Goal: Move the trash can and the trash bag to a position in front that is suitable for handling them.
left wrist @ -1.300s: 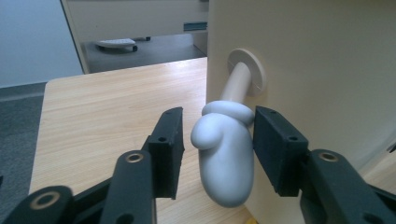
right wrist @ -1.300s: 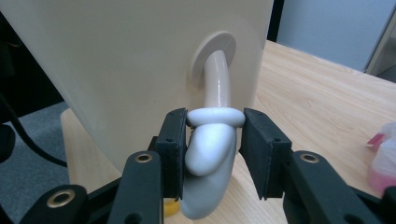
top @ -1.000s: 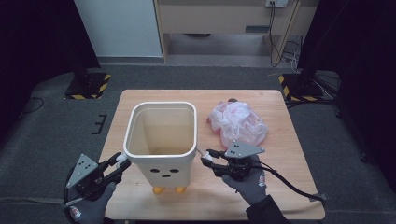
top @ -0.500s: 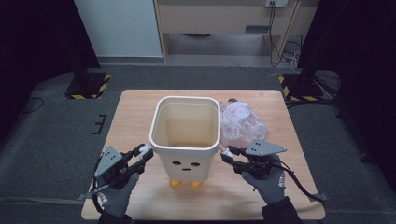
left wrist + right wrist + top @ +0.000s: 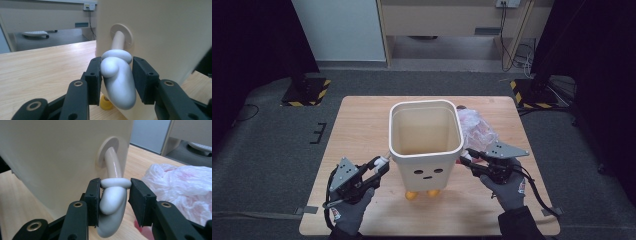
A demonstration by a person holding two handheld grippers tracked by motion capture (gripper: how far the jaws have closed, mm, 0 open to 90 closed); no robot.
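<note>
The left fingers (image 5: 93,75) squeeze the bin's white left handle (image 5: 117,77), and the right fingers (image 5: 93,197) squeeze its right handle (image 5: 112,205). Best to keep both squeezes firm and move both hands together, so the cream bin (image 5: 426,137) stays level. It sits mid-surface (image 5: 357,120), touching the plastic bag (image 5: 477,127). Both gloved hands reach in from its two sides.

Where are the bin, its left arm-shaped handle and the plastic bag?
cream bin (image 5: 428,172), high view, on its front wall by the face.
left arm-shaped handle (image 5: 117,80), left gripper view, on the white mitten end.
plastic bag (image 5: 185,185), right gripper view, on its crumpled middle.
</note>
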